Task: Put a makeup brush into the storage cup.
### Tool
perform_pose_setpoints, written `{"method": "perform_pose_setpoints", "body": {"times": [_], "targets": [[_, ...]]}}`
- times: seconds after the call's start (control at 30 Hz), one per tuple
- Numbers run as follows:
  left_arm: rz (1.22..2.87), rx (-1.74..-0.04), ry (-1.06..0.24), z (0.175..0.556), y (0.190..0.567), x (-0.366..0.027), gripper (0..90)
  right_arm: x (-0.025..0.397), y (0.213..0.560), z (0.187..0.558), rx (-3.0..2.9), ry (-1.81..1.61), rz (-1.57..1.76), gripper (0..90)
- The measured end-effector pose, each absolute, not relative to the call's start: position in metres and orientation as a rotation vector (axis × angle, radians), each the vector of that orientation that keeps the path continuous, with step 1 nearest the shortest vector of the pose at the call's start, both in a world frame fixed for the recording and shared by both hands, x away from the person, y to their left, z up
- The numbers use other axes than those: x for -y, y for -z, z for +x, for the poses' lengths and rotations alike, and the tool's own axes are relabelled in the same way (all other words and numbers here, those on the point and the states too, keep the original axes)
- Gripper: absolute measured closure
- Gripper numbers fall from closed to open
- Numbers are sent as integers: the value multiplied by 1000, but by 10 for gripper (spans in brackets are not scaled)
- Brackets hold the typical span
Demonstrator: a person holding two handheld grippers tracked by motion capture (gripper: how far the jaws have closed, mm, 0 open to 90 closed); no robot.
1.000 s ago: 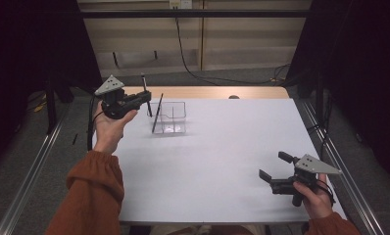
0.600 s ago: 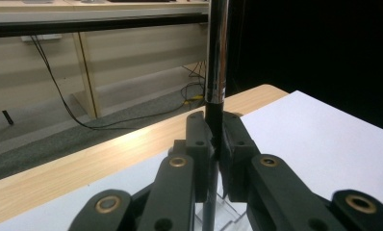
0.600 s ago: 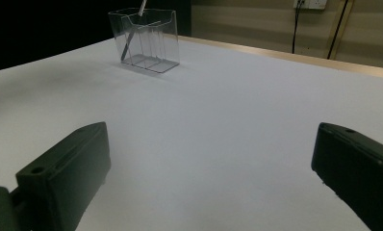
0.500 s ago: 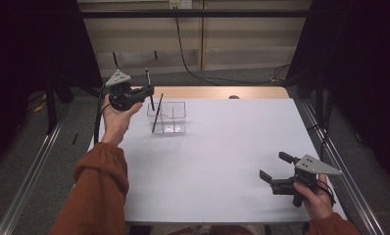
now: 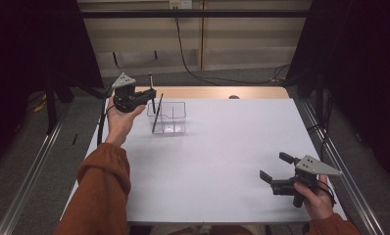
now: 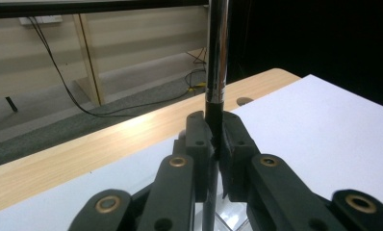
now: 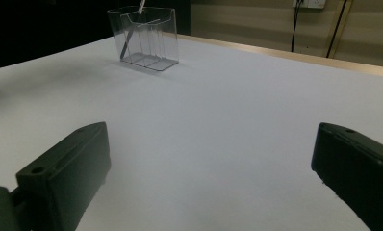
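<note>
Nearest the person, the right gripper (image 5: 277,177) rests low at the sheet's (image 5: 222,161) near right corner, jaws spread wide and empty. Farther off, a clear bin (image 5: 168,117) stands on the sheet with one pen (image 5: 157,113) leaning inside. At its far left edge, the left gripper (image 5: 151,93) holds a second pen (image 6: 216,72) upright, jaws clamped on it. If let go off-centre, that pen could strike the rim and fall outside.

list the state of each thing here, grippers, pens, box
left gripper: shut on a pen, raised beside the box
held pen: upright, clamped between the jaws
box: clear, upright, open top
second pen: leaning in the box
right gripper: open, empty, low over the table
</note>
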State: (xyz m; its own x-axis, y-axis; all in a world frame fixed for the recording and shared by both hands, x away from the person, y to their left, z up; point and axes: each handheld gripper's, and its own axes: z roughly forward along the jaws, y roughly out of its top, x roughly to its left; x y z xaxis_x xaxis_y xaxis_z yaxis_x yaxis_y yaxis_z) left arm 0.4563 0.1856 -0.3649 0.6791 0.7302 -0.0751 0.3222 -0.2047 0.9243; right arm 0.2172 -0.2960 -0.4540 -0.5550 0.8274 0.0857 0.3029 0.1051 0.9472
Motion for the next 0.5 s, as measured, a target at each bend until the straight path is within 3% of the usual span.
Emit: {"method": "perform_pose_setpoints", "body": {"times": [0.5], "targets": [[1826, -864, -448, 457, 379, -190, 840, 296, 455, 218, -1923, -1449, 1102, 0]]}}
